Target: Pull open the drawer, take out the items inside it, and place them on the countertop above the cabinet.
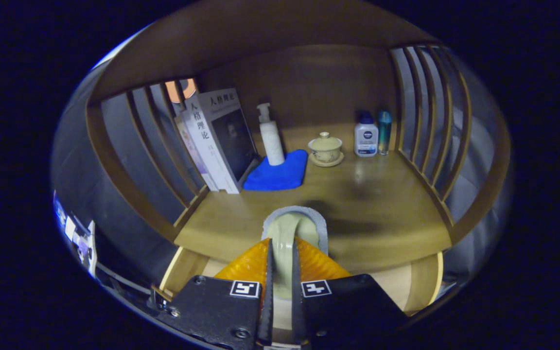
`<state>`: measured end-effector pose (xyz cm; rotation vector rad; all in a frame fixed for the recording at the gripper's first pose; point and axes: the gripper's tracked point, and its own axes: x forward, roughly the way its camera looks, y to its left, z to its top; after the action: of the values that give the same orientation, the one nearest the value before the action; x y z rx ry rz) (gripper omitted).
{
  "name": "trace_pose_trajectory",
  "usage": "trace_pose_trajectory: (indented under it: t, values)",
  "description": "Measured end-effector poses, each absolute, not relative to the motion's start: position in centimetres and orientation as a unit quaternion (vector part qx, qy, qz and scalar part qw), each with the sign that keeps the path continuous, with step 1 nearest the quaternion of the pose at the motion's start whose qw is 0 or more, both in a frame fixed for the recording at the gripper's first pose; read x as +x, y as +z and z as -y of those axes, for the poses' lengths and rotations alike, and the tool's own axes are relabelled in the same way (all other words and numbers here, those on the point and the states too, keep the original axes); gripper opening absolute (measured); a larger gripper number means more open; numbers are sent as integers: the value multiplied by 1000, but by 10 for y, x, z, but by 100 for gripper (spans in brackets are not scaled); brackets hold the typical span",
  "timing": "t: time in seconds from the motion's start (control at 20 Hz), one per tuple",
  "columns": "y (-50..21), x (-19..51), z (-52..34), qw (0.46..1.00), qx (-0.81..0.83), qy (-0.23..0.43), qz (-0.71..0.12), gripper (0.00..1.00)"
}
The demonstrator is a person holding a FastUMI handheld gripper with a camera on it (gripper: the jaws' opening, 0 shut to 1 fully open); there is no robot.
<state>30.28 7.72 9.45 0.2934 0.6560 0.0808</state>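
The wooden countertop (372, 214) lies ahead, the open drawer (183, 272) just beneath the gripper (282, 265). Its fingers pinch a pale green, grey-edged item (292, 228), perhaps a soft sponge, over the counter's front edge. It looks light and squashy, so a mid-body pinch suits.

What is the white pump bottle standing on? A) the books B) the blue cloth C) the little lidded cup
B: the pump bottle stands on the back edge of the blue cloth, beside the books; the tool is shut on a pale green item.
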Motion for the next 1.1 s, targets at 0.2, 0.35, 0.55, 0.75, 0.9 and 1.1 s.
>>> trace_pose_trajectory:
  t: [0.2, 0.35, 0.55, 0.75, 0.9, 1.1]
  values:
    - [87, 332, -84, 929, 163, 44, -329, 18]
    - [77, 346, -82, 925, 172, 36, -337, 18]
    - [69, 357, -78, 921, 190, 33, -338, 18]
    - [62, 361, -77, 915, 206, 32, -345, 18]
    - [61, 363, -76, 916, 208, 30, -341, 18]
    - [58, 365, -72, 915, 209, 23, -344, 20]
